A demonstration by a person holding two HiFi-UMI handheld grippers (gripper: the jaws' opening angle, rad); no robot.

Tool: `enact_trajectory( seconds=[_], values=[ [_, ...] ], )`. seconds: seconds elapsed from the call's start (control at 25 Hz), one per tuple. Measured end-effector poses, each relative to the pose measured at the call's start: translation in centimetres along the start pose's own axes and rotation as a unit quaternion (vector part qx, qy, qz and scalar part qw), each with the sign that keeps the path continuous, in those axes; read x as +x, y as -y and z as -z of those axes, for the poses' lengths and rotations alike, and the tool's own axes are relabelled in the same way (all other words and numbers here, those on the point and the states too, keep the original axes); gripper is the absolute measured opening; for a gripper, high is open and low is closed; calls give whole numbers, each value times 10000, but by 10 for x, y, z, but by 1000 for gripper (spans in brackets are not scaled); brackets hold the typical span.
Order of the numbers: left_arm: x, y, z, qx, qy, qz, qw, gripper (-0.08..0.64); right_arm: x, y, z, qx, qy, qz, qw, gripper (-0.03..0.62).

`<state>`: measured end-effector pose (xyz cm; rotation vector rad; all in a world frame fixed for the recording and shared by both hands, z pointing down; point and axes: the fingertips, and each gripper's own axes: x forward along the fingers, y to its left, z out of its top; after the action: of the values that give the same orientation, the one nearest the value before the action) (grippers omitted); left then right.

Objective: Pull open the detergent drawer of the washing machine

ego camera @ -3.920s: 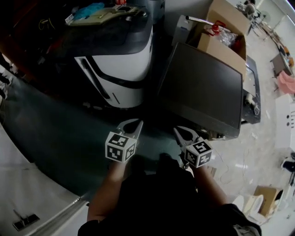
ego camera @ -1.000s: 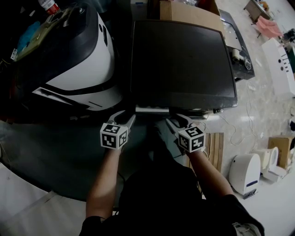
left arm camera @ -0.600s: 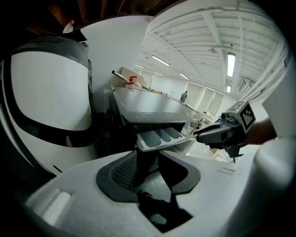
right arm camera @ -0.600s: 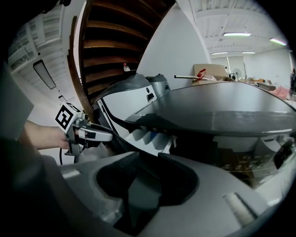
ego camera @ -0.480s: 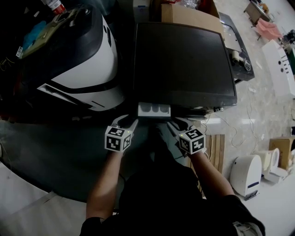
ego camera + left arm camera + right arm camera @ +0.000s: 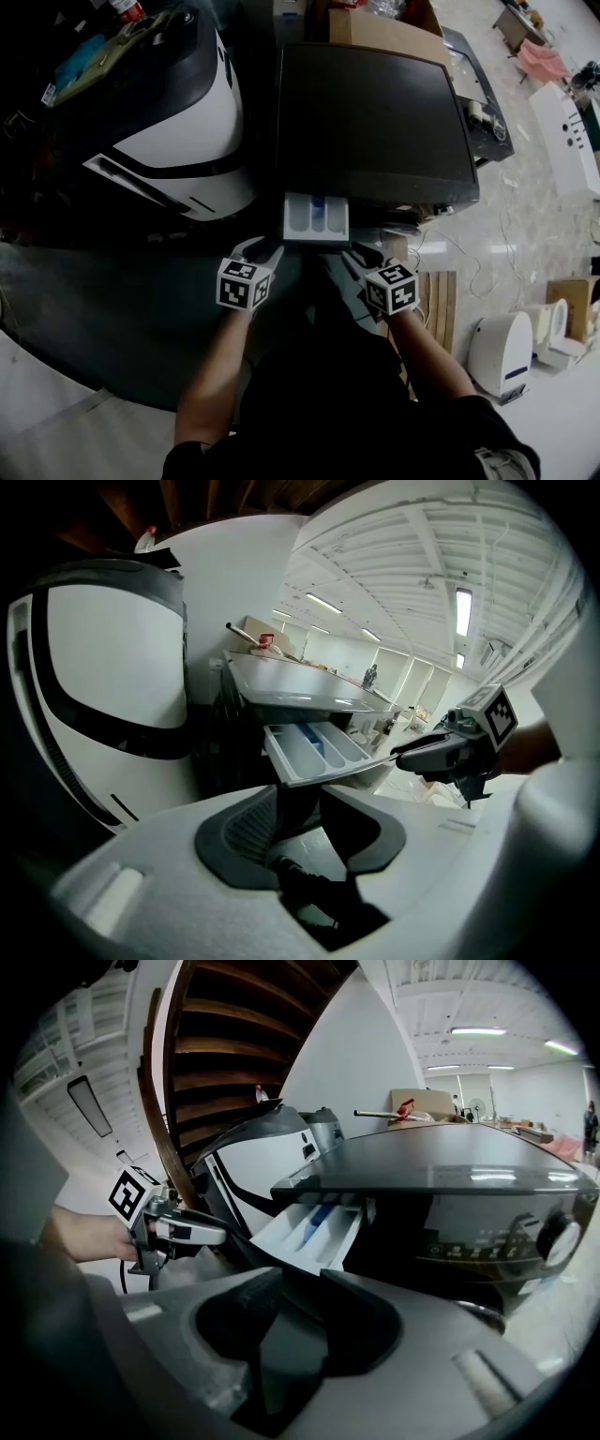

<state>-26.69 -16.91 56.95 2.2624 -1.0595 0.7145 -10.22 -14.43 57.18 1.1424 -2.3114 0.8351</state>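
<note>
The dark-topped washing machine (image 6: 375, 122) stands ahead of me. Its white detergent drawer (image 6: 316, 216) sticks out of the front, showing three compartments, one with a blue insert. My left gripper (image 6: 262, 248) is closed on the left end of the drawer's front panel (image 6: 314, 752), which runs in between its jaws (image 6: 300, 794). At the panel's right end my right gripper (image 6: 359, 253) grips the same way, the corner of the drawer (image 6: 309, 1232) between its jaws (image 6: 300, 1283). Each gripper shows in the other's view, the right (image 6: 422, 752) and the left (image 6: 202, 1234).
A rounded white and black machine (image 6: 178, 122) stands close on the left. A cardboard box (image 6: 375, 23) sits behind the washer. Wooden slats (image 6: 436, 295) and a small white appliance (image 6: 497, 352) lie on the floor at right. The washer's dial (image 6: 560, 1237) is right of the drawer.
The drawer has slid out of the washer towards me, from a thin strip to its full tray. Both grippers have drawn back with it at its front corners.
</note>
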Motion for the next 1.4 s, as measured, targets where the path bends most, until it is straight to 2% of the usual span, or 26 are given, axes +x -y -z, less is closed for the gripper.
enact_trajectory(
  seconds=[0.48, 0.68, 0.92, 1.08, 1.24, 1.4],
  values=[
    [-18, 12, 19, -66, -73, 170, 9998, 144, -14, -24, 15, 234, -138, 143, 9995, 129],
    [-25, 15, 23, -204, 33, 181, 9996, 144, -17, -29, 18, 249, -111, 170, 9995, 129],
    [-24, 15, 22, -291, -18, 108, 9995, 153, -16, -25, 25, 388, -333, -48, 9987, 133],
    [-30, 9, 21, -315, -84, -42, 9995, 126, -19, -27, 15, 421, -403, -316, 9978, 132],
    [-46, 6, 13, -516, 59, -317, 9981, 126, -30, -24, 6, 299, -444, -566, 9970, 130],
    [-59, 5, -1, -385, 177, -579, 9974, 124, -36, -10, -13, 78, -381, -655, 9971, 130]
  ],
)
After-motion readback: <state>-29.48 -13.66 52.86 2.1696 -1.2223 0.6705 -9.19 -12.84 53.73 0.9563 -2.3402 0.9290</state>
